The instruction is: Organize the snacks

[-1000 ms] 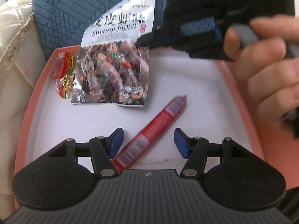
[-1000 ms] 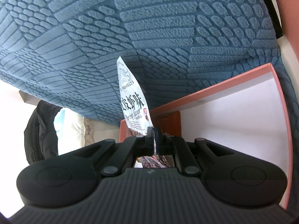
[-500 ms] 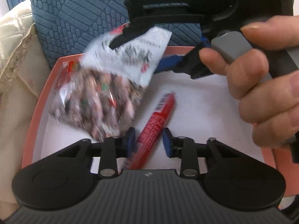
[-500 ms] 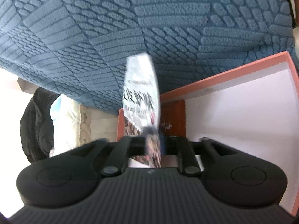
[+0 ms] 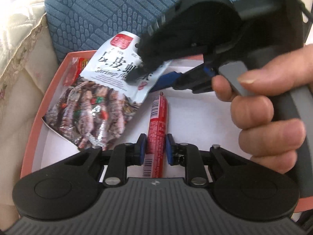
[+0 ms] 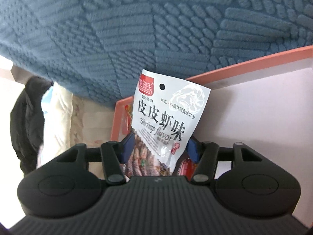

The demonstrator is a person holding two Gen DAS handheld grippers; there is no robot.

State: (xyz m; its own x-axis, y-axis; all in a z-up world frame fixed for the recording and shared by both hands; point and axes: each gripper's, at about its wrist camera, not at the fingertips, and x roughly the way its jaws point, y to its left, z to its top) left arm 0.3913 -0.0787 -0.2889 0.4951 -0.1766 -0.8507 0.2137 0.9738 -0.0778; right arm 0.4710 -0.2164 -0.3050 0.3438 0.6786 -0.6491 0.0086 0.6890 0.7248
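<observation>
Closing on the red sausage stick (image 5: 156, 129), the left tongs (image 5: 156, 148) sit low in the middle of the left wrist frame, blue pads on either side of the stick and apparently touching it, though the right-hand pad may stand just clear. The stick lies nearly upright in the frame on the white floor of the orange-rimmed tray (image 5: 49, 101).

Up and to the left, the shrimp-flavour snack bag (image 5: 101, 105) rests tilted in the tray's left part, its white top leaning against the far rim. A small red packet (image 5: 72, 72) peeks out behind it at the tray's upper left corner.

The right tongs (image 6: 159, 148), held by a hand (image 5: 270, 105) at the right edge of the frame, are narrowing with the bag's top between the pads, which do not press it. A blue textured cushion (image 6: 137, 29) fills the background.
</observation>
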